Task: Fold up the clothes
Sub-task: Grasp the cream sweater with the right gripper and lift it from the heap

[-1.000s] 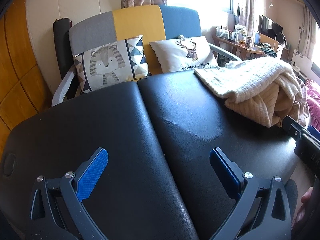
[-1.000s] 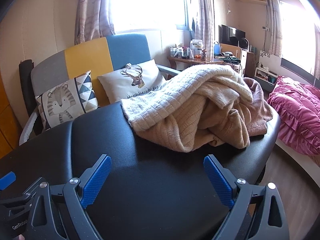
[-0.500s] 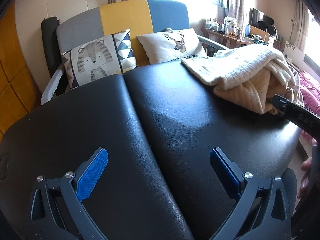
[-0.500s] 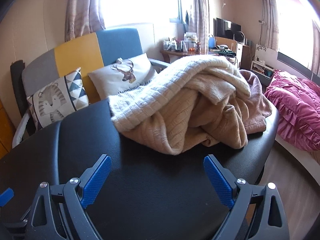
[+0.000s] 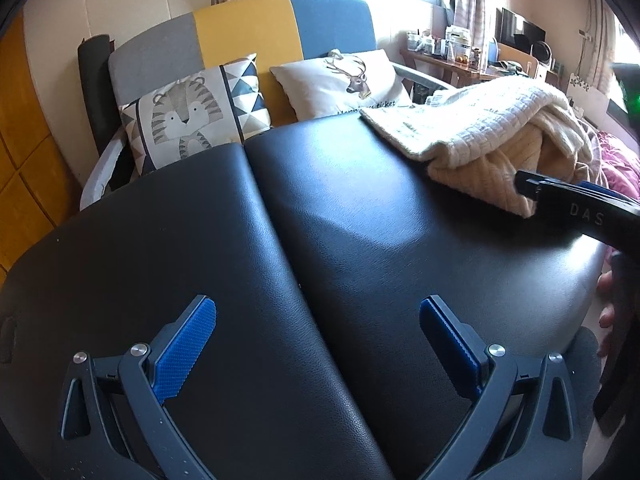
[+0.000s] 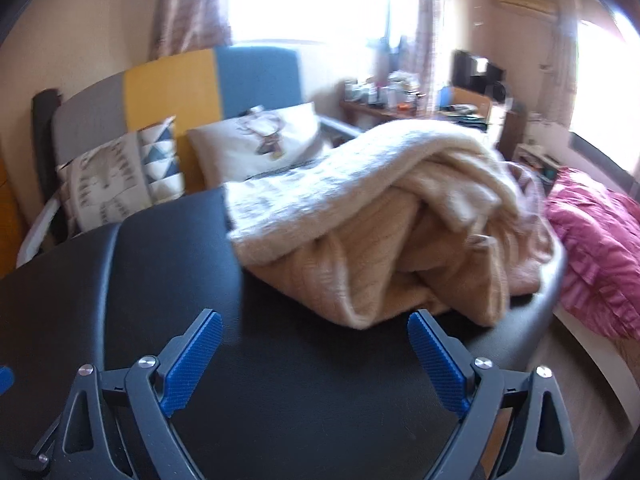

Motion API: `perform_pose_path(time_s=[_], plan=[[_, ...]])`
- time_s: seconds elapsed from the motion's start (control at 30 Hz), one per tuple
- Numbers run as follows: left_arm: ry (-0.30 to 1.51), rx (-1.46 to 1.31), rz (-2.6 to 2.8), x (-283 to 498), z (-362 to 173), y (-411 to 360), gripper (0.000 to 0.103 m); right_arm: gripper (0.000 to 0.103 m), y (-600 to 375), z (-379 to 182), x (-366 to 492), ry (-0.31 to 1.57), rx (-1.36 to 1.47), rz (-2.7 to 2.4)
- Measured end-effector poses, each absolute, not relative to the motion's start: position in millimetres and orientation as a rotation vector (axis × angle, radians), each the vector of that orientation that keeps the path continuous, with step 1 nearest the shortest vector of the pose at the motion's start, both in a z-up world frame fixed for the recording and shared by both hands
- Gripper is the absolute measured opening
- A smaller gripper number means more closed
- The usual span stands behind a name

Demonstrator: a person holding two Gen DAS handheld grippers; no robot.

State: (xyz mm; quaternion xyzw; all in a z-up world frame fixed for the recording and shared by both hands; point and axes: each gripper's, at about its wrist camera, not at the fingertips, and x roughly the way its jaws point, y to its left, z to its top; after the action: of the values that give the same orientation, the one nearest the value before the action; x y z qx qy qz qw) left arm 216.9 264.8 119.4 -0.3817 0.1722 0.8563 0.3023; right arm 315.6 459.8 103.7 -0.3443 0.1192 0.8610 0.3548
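While both claws gape wide, only the right claw (image 6: 316, 354) nears the sweaters (image 6: 384, 224)

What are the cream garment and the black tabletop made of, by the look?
Cream garment: chunky knit, probably wool or acrylic; ribbed stitch rows and a fuzzy matte surface show. Fibre can't be told.
Black tabletop: padded faux or real leather, semi-gloss; fine pebbled grain, soft window glare and a seam between two panels. Which of the two is unclear.
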Motion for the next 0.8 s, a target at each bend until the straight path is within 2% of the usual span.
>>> perform_pose_path(time_s=[0.13, 0.27, 0.5, 0.8], plan=[[0.460, -1.023, 2.272, 215.3, 117.0, 263.2, 0.103, 0.103, 476.3, 100.7, 306.5, 0.367, -0.913, 2.303], [0.450, -1.048, 2.288, 208.3, 113.6, 257.5, 0.103, 0.103, 506.7, 114.2, 307.5, 0.421, -0.806, 2.308], [0.460, -1.065, 2.309, 202.1, 108.6, 252.6, 0.103, 0.103, 578.7, 133.0, 291.5, 0.456, -0.769, 2.164], [0.476, -1.096, 2.319, 194.4, 100.3, 245.8, 0.103, 0.094, 646.7, 142.1, 281.1, 0.575, -0.656, 2.110]])
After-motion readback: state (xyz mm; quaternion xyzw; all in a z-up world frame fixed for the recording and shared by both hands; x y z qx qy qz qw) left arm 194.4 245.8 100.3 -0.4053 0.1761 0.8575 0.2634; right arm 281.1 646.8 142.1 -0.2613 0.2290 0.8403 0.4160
